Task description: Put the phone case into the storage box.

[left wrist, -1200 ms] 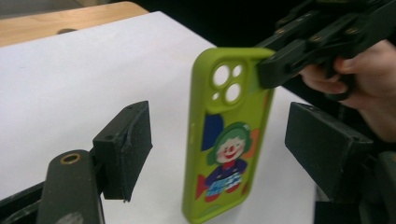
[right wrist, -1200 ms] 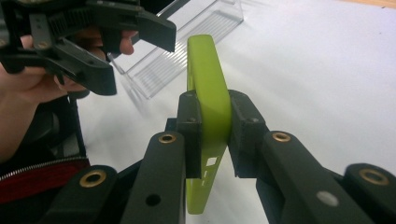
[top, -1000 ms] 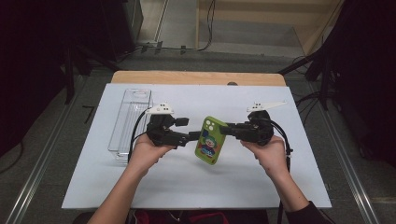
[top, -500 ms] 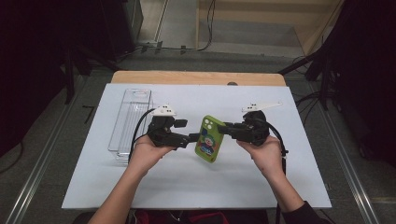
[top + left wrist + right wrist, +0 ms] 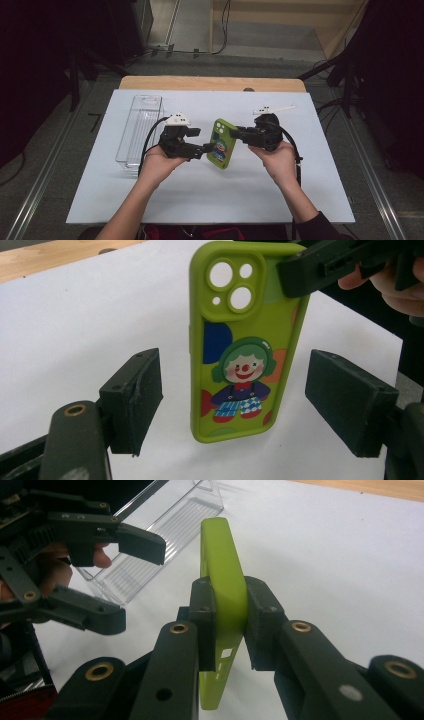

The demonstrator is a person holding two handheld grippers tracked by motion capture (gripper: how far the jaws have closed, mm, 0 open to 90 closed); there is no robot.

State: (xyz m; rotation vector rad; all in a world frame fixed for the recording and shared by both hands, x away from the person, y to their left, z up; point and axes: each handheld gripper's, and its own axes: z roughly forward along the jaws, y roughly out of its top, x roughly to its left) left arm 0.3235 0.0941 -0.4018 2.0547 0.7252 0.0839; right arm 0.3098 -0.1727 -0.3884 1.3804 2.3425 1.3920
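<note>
White sheeting covers the worktop (image 5: pixel 300 200), with a wooden edge along its far side and dark floor around it. Above the middle, the right gripper (image 5: pixel 239 133) pinches a green phone case (image 5: pixel 222 144) by its upper edge, its jaws closed tight on the rim; the case hangs clear of the sheet, clown picture facing the left gripper (image 5: pixel 209 148). That gripper's jaws stand wide apart on either side of the case without touching it. A clear plastic tray (image 5: pixel 140 125) lies to the left.
</note>
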